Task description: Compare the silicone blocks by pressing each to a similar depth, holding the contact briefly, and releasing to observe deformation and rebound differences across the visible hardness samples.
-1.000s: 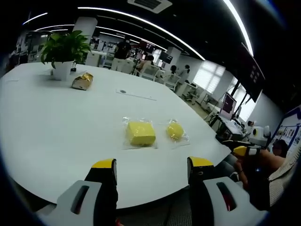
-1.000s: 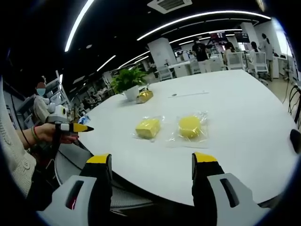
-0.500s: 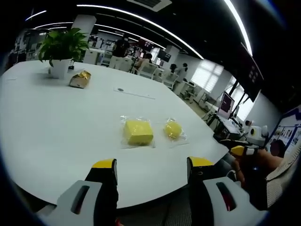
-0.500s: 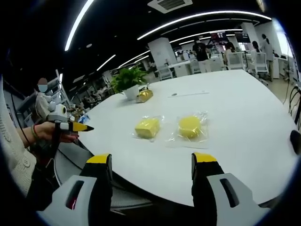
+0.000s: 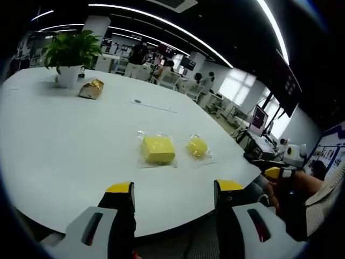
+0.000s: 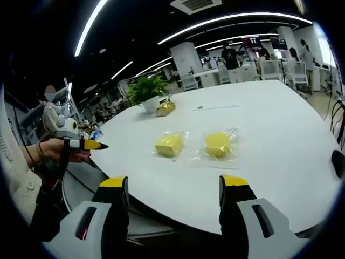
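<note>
Fingers of the left gripper [image 5: 173, 190] are spread wide with nothing between them, held off the near edge of the white bench [image 5: 64, 140]. Right gripper [image 6: 174, 183] is the same: fingers wide apart, empty, short of the bench edge.

Two yellow silicone blocks lie side by side near the bench's near edge, each in its own clear bag: a square block [image 5: 158, 150] and a round block [image 5: 197, 147], close but not touching. In the right gripper view the square block [image 6: 169, 144] sits on the left and the round block [image 6: 218, 144] on the right. Neither gripper touches them.

Far across the bench: a potted plant [image 5: 71, 56] with a gold-wrapped packet [image 5: 90, 89] just beside it (contents unclear). In the right gripper view a hand [image 6: 56, 151] holds the left gripper out at the left, off the bench.
</note>
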Available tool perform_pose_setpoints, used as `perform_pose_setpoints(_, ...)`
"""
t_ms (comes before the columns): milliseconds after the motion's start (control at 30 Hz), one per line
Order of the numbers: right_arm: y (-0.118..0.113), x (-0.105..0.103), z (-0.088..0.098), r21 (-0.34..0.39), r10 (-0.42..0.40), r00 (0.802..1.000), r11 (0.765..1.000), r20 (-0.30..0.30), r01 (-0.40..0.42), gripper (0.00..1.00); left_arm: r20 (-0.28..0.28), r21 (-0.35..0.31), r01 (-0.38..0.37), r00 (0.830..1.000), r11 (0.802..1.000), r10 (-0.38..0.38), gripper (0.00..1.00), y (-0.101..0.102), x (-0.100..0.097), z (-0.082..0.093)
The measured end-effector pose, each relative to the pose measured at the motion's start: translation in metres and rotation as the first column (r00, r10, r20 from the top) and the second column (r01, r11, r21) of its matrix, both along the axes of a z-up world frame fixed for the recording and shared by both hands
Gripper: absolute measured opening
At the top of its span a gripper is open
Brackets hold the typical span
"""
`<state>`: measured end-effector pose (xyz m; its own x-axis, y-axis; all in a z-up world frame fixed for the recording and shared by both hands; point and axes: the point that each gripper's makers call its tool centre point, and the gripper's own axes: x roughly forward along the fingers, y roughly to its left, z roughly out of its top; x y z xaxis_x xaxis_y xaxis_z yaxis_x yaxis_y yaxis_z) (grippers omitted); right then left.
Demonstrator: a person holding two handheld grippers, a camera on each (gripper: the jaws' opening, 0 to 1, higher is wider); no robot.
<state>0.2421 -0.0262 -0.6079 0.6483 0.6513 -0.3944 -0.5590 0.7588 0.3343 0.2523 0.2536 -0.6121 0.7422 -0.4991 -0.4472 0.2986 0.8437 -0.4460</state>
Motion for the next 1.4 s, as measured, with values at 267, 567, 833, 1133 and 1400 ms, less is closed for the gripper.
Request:
perform_pose_setpoints(267, 0.004, 0.001, -0.001, 0.006, 0.002, 1.0, 1.0, -0.005, -0.002, 0.64, 0.003, 0.002, -0.014, 1.0, 1.0, 0.014, 0.58, 0.004, 0.0, -0.002)
perform_pose_setpoints(567, -0.001, 0.005, 0.0, 0.003, -0.012, 1.0, 1.0, -0.004, 0.012, 0.66, -0.002, 0.006, -0.016, 1.0, 1.0, 0.016, 0.59, 0.005, 0.001, -0.003)
perform_pose_setpoints(833, -0.004, 0.006, -0.004, 0.009, -0.019, 1.0, 1.0, -0.018, 0.019, 0.66, -0.001, 0.013, -0.018, 1.0, 1.0, 0.018, 0.6, 0.008, 0.006, -0.002)
perform_pose_setpoints(1133, -0.008, 0.007, -0.007, -0.001, -0.018, 0.999, 1.0, -0.035, 0.018, 0.66, 0.013, -0.015, -0.071, 0.997, 0.997, 0.071, 0.62, 0.019, 0.044, 0.009)
perform_pose_setpoints(1400, -0.012, 0.019, -0.01, -0.011, -0.024, 0.998, 1.0, -0.06, 0.023, 0.66, -0.03, -0.128, -0.123, 0.992, 0.984, 0.12, 0.56, 0.017, 0.095, 0.015)
